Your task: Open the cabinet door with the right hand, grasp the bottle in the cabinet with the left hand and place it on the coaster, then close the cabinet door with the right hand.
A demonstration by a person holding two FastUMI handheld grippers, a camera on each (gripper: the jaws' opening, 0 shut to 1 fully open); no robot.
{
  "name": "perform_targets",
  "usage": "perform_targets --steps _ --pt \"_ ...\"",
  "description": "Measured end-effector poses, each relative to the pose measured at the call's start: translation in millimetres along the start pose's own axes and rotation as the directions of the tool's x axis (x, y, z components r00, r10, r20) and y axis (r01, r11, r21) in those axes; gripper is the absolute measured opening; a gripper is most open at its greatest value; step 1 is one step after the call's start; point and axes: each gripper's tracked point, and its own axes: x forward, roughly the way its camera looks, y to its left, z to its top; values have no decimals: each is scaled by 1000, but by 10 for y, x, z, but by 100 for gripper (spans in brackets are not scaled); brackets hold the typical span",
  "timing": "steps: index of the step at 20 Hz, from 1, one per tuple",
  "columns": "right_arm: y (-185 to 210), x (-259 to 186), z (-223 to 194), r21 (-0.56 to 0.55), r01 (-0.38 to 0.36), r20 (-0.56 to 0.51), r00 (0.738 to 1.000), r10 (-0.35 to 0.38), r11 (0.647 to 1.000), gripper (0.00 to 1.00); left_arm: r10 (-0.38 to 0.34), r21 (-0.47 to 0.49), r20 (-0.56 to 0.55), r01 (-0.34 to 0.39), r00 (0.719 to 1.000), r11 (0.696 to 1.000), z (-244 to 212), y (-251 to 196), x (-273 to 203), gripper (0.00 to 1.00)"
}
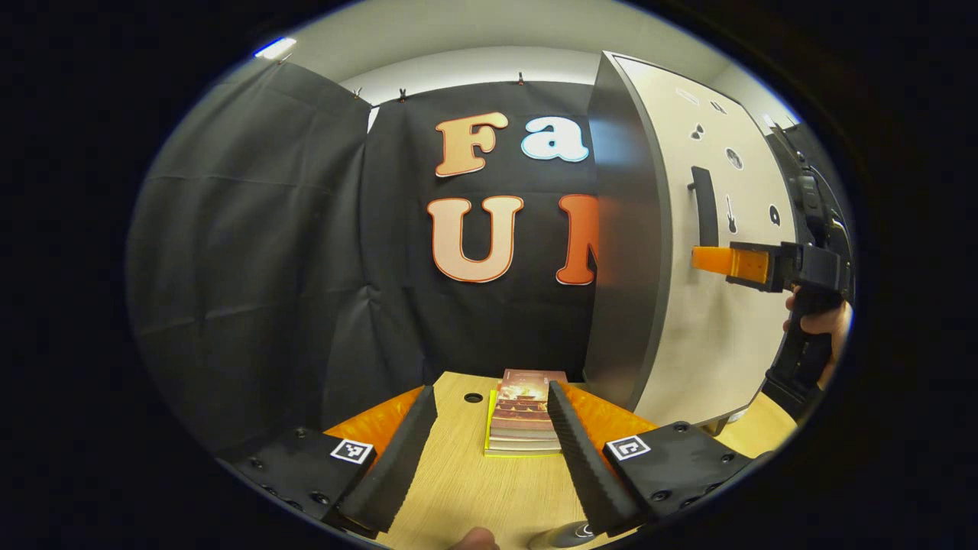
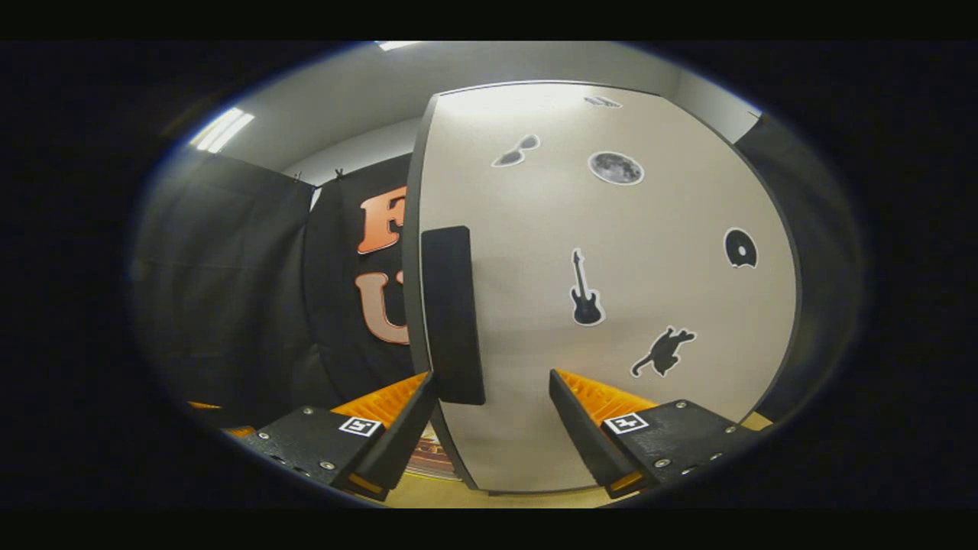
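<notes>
Right gripper view: right gripper (image 2: 493,397) fingers apart around the cabinet door (image 2: 611,305) handle (image 2: 452,313); left gripper (image 1: 489,435) fingers apart, empty.

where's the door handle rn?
In the right gripper view, the black handle runs upright near the cabinet door's left edge, just above the open right gripper.

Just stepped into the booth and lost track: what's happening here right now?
A person holds a tool in each hand at a cabinet. The right tool is open and lined up on the black handle of the cabinet door, which looks shut; the handle sits between its fingers, not yet clamped. The left tool waits open over the wooden table, pointing at a stack of books. The bottle is presumably behind the door.
</notes>
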Motion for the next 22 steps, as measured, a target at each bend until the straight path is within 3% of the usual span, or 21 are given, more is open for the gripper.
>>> perform_targets --steps 9,10,15,16,17,22 --pt "-62 -1513 91 14 28 -5 1000 -28 1000 91 -17 15 50 16 999 1000 303 -26 -671 95" --pt "-74 -1692 102 8 36 -11 999 -36 999 96 -19 21 54 18 998 1000 326 -36 -776 95" --pt "-113 -2484 221 -36 82 -28 996 -83 996 92 -35 47 44 33 998 998 446 -115 -1200 96" --pt "-114 -2614 240 -40 95 -29 995 -96 995 96 -43 53 51 40 998 998 479 -128 -1261 96" --pt "-133 -2721 274 -49 114 -23 993 -115 992 93 -44 57 56 40 997 998 499 -118 -1314 96" --pt "-50 -3017 303 -45 153 -32 988 -154 987 93 -65 56 67 61 996 997 580 -99 -1446 95"
